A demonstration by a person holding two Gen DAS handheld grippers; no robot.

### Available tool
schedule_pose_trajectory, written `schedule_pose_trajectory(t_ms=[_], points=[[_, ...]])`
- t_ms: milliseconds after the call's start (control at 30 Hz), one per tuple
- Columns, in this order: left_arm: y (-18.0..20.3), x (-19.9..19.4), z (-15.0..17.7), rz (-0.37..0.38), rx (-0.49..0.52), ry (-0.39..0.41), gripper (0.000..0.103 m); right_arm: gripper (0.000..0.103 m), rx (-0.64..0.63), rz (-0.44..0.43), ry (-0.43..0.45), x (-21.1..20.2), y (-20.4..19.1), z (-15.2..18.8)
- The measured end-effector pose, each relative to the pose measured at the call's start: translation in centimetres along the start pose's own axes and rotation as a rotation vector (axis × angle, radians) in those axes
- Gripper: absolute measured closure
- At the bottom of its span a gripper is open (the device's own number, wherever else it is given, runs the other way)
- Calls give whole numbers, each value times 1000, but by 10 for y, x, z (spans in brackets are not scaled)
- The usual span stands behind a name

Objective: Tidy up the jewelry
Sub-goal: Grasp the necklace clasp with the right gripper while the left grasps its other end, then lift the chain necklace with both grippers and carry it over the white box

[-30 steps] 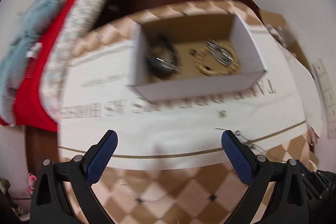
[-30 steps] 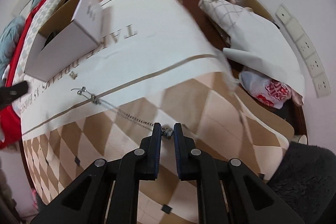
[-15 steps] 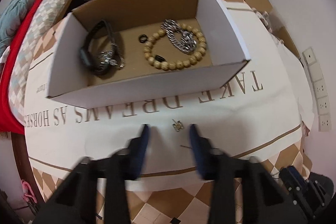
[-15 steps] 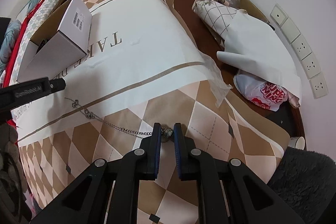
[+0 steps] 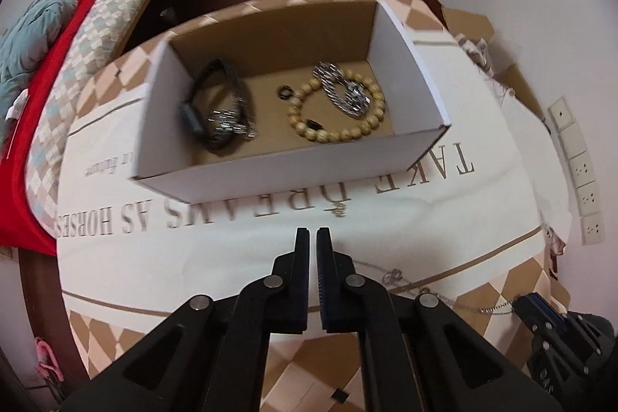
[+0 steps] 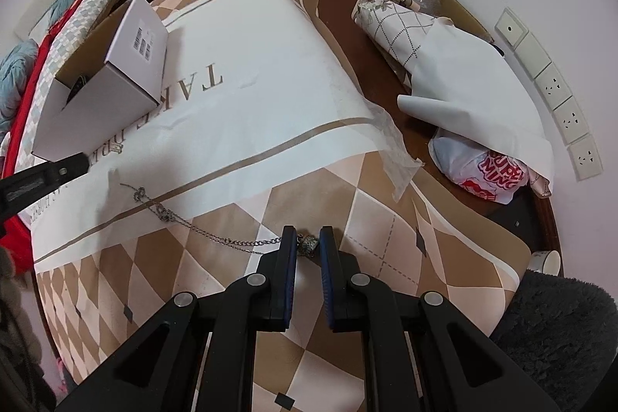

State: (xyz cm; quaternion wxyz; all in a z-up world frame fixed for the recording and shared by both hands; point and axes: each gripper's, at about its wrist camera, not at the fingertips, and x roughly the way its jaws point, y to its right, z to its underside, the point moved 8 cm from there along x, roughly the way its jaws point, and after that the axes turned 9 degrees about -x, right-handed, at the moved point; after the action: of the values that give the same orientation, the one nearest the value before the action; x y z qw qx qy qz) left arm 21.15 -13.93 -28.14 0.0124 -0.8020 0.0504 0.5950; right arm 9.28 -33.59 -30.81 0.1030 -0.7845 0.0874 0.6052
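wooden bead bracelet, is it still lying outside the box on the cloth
No, the wooden bead bracelet lies inside the open cardboard box, around a silver chain bracelet.

The right tongs (image 6: 308,245) sit narrowly parted around the small pendant (image 6: 309,243) of a silver chain necklace (image 6: 201,227) that trails leftward over the checked cloth on the tabletop (image 6: 405,242), toward a white cardboard box (image 6: 104,95) and the left tongs (image 6: 58,172).

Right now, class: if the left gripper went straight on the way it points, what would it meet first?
Probably the tablecloth just ahead of the left gripper, then the white box; depth is unclear.
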Motion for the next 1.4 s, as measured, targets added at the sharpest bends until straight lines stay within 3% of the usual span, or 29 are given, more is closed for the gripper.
schedule_pose_trajectory(t_ms=[300, 433, 467, 500, 567, 667, 867, 933, 1000, 1067, 1200, 1400], points=[[-57, -40, 6, 5, -59, 35, 102, 90, 7, -42, 51, -23, -6, -11], [-51, -36, 6, 95, -89, 0, 96, 91, 1, -52, 71, -30, -12, -19], [-43, -30, 5, 153, -113, -26, 90, 90, -2, -51, 72, -29, -12, -20], [-37, -25, 5, 179, -125, -44, 69, 91, -4, -47, 70, -27, -13, -21], [-25, -13, 1, 214, -158, -58, 43, 91, -5, -38, 65, -23, -12, -22], [-10, 3, -5, 230, -189, -60, 44, 91, -8, -18, 57, -15, -9, -21], [15, 28, -19, 127, -104, -31, 47, 91, 13, 4, 45, -5, 2, -24], [22, 33, -20, 93, -59, -23, 64, 90, 14, 8, 44, -3, 4, -25], [27, 40, -19, 56, -21, -32, 87, 90, 17, 12, 43, -1, 5, -27], [31, 46, -17, 31, 6, -34, 97, 90, 19, 13, 42, 0, 6, -29], [34, 46, -13, 10, 40, -12, 99, 90, 19, 13, 45, -1, 4, -32], [17, 21, -9, 44, 26, 19, 100, 90, 16, -2, 58, -10, -1, -35]])
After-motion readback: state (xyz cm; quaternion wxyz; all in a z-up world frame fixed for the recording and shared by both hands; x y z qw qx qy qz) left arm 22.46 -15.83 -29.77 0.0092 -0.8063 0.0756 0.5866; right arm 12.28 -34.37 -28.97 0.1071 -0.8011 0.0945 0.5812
